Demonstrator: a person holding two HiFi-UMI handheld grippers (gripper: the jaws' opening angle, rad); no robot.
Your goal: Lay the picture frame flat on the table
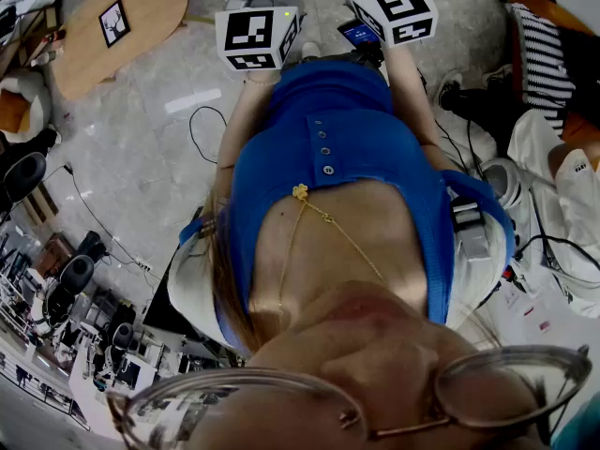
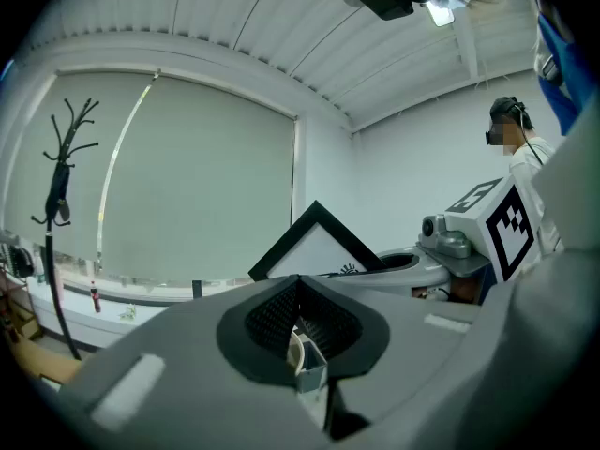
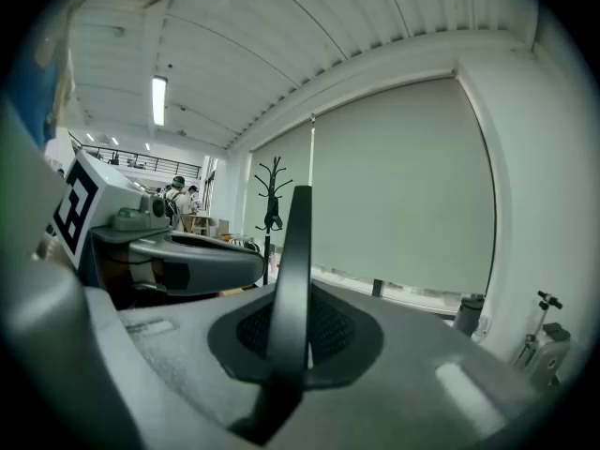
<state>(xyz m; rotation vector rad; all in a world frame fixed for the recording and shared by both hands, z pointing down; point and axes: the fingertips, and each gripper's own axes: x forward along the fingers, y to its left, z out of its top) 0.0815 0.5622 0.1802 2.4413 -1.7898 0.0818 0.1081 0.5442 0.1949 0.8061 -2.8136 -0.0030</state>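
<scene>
Over at the left of the head view, the wooden table (image 1: 150, 7) lay well apart from both grippers, which were held up in front of the person. To my mind the step in hand was carrying the picture frame (image 2: 319, 247) across to the table. Doing it well would mean turning the frame from standing to level while above a bare part of the top. One long edge should meet the wood first and the rest be lowered after, with the grip loosened only once the wood bore the weight.

The left gripper (image 2: 298, 322) had its fingers (image 2: 272, 317) pressed together. A small pale piece (image 2: 307, 356) was pinched low between them; it might have been a part of the frame's back, though I could not tell. Beyond that gripper the frame showed a black border and white face, one corner pointing up.

The right gripper (image 3: 292, 331) had its fingers (image 3: 330, 326) clamped on the frame's thin black edge, seen end-on and rising upright between them.
</scene>
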